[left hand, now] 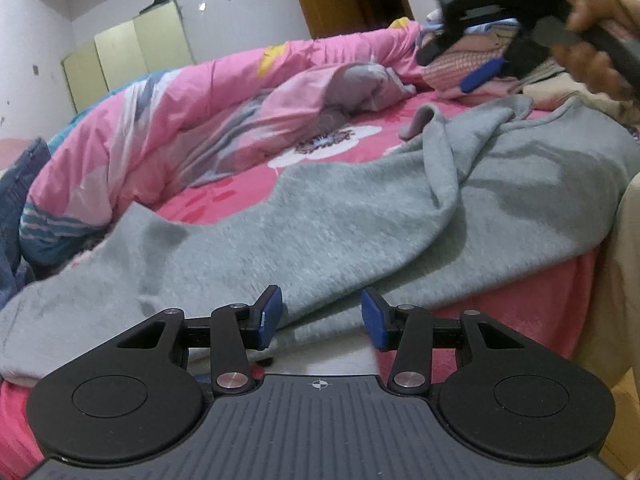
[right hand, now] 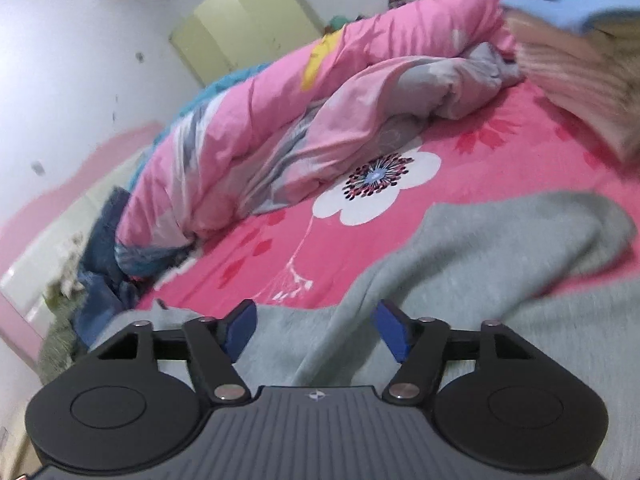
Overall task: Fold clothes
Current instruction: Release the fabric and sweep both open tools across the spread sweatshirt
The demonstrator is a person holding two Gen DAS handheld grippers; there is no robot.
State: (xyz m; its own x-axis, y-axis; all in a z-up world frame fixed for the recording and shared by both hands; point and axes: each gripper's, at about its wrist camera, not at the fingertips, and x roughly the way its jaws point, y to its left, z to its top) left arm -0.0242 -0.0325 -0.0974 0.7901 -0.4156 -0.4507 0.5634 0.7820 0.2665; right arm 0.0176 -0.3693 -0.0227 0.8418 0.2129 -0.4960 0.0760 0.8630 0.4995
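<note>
A rumpled pink quilt [right hand: 256,120] with grey and yellow patches lies bunched along the far side of a bright pink bedsheet [right hand: 460,200] printed with a white flower. Pale green cupboard doors [left hand: 132,48] stand against the white wall [right hand: 72,60] behind.
</note>
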